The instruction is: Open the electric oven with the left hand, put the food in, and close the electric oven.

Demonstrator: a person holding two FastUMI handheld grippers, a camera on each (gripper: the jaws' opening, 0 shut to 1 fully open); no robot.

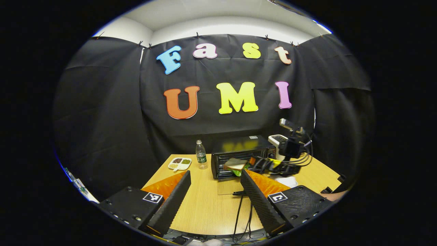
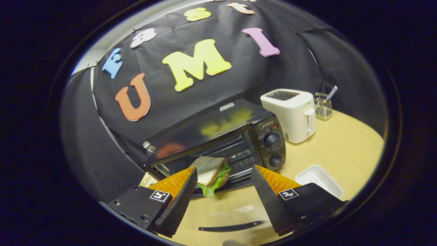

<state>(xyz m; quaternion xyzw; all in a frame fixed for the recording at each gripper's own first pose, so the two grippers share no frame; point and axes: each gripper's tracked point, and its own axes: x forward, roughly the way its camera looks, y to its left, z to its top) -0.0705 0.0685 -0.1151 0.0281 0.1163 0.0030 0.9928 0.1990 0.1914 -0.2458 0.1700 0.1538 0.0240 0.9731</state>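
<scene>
The electric oven stands open, its glass door folded down. The sandwich sits inside; the right gripper is spread and empty, the left gripper likewise. Closing remains.

water bottle – mostly hidden behind oven | divided dish contents – too small

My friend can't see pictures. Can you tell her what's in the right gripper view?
A sandwich of bread and green lettuce sits at the mouth of the open black electric oven, just past the open right gripper. A white toaster stands beside the oven on the pale wooden table.
</scene>
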